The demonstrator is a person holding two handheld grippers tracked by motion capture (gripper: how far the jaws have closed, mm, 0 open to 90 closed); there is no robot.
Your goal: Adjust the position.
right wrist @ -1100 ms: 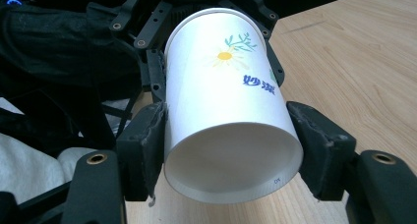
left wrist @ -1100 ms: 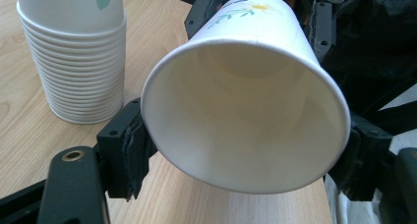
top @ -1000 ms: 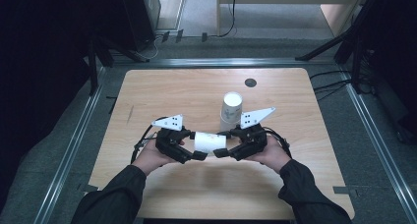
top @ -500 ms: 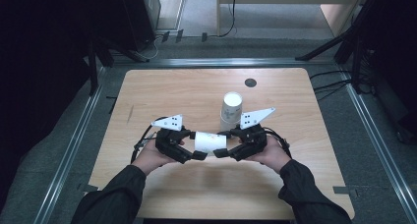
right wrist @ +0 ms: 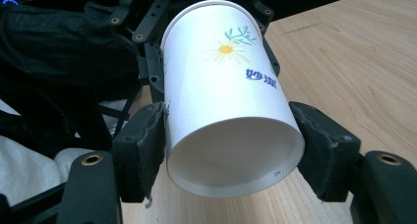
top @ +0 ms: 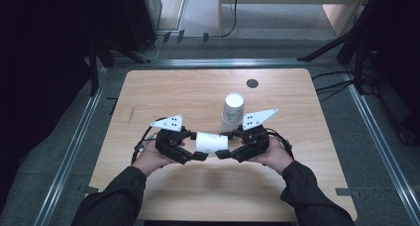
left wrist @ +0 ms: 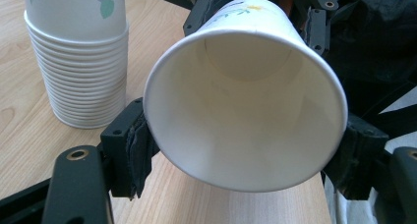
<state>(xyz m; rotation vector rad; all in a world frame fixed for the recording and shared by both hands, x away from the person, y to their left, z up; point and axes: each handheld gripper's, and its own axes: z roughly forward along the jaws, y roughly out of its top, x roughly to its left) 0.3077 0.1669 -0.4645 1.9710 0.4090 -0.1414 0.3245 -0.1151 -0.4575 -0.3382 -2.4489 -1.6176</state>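
Hands face inward, left tongs (top: 199, 155) and right tongs (top: 221, 153) both clamping the sideways paper cup (top: 212, 142).

One loose paper cup (top: 212, 142), one stack of nested cups (top: 232, 111), two grippers, left (top: 194, 153) and right (top: 224, 152), and one wooden table (top: 163, 94) were present.
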